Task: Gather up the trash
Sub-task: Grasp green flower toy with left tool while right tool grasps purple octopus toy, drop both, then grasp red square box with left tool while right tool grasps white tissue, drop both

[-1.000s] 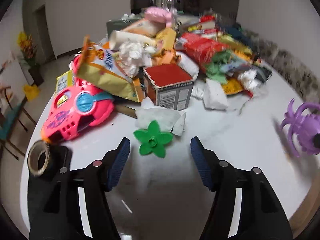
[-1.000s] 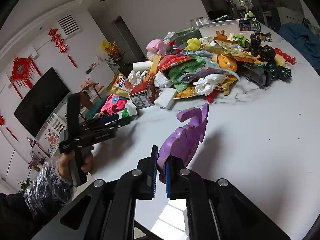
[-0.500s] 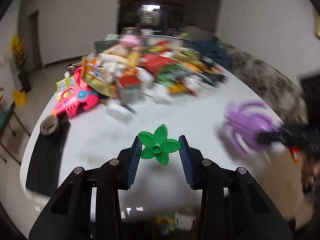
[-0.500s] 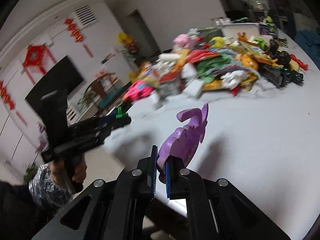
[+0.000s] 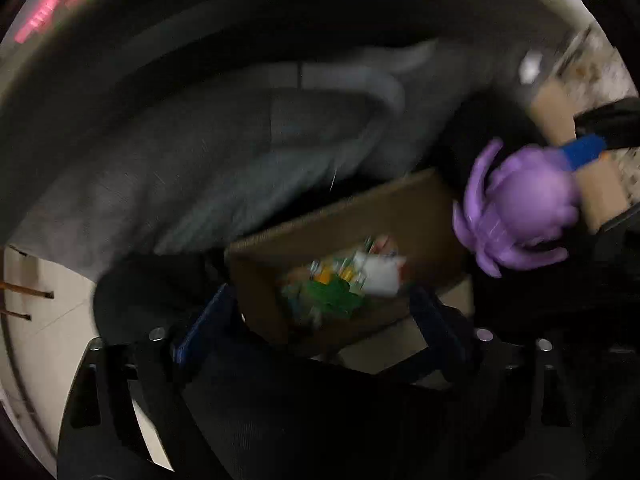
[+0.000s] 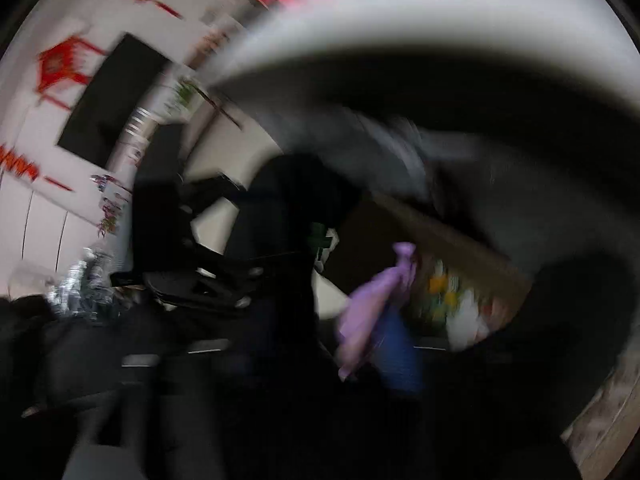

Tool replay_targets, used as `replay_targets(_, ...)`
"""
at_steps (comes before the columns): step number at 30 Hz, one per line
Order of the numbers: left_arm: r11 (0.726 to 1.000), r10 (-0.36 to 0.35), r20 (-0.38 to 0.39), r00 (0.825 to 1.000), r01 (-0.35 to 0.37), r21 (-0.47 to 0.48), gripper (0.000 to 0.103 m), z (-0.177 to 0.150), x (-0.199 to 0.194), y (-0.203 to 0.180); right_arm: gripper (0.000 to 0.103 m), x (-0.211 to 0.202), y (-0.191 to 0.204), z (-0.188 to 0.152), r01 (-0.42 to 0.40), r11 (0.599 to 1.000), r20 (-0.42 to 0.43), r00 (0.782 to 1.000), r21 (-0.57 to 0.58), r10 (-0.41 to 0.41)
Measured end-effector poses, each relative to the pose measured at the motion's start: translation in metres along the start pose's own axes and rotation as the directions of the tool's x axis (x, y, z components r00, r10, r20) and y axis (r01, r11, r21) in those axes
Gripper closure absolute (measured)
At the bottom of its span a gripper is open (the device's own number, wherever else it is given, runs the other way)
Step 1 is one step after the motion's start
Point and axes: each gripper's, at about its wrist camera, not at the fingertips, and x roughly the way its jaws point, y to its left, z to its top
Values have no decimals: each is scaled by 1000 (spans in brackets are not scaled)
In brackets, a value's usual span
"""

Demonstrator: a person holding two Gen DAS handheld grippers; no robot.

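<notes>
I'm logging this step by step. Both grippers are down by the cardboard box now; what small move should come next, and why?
Probably carry the right gripper over the cardboard box and open it. The purple octopus toy sits clamped at the box's right edge, not yet above the opening, while the left gripper is spread open with a green piece lying among the trash inside. Blur makes this tentative.

Table edge (image 5: pixel 160 20) close over open cardboard box (image 5: pixel 344 216).

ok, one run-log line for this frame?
phase: drop-off | left gripper: open above cardboard box, green flower in box | right gripper: shut on purple octopus | heavy blur
</notes>
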Motion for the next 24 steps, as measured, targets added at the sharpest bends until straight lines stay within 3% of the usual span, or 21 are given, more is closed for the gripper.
replay_targets(1, 1000, 6, -24, 1000, -6, -1, 15, -1, 10, 1, 45, 8, -9, 2, 7, 999, -32, 999, 32, -6)
replay_targets(3, 1000, 5, -36, 999, -5, -17, 15, -4, 12, 6, 48, -1, -11, 2, -11, 999, -13, 1000, 41, 11)
replay_targets(6, 998, -42, 45, 998, 44, -38, 15, -5, -23, 15, 48, -52, 10, 3, -12, 999, 66, 998, -48, 15)
replay_targets(8, 996, -77, 123, 989, 82, -39, 15, 0, -59, 22, 46, -103, 27, 11, -11, 994, 184, 982, -113, 31)
replay_targets(9, 995, -82, 161, 984, 90, -40, 15, 3, -75, 25, 44, -125, 32, 17, 13, 991, 248, 969, -132, 20)
replay_targets(11, 994, -83, 254, 964, 98, -46, 15, 15, -109, 35, 39, -167, 35, 42, 102, 984, 394, 918, -147, -36)
replay_targets(13, 993, -67, 337, 939, 96, -70, 13, 30, -138, 42, 30, -195, 27, 80, 197, 975, 521, 846, -107, -114)
replay_targets(15, 986, -65, 427, 902, 125, -114, 13, 48, -161, 55, 29, -204, 12, 122, 242, 970, 583, 794, -37, -175)
replay_targets(17, 975, -53, 496, 867, 152, -163, 12, 68, -174, 68, 31, -199, -10, 177, 250, 966, 584, 776, 61, -238)
replay_targets(19, 965, -28, 526, 850, 160, -207, 12, 86, -179, 79, 39, -189, -31, 227, 231, 963, 575, 773, 141, -270)
replay_targets(21, 953, 0, 536, 844, 162, -255, 12, 100, -177, 87, 42, -178, -38, 259, 258, 952, 559, 771, 163, -304)
replay_targets(24, 939, 3, 523, 852, 178, -295, 12, 116, -168, 100, 42, -152, -50, 299, 379, 909, 488, 769, 171, -413)
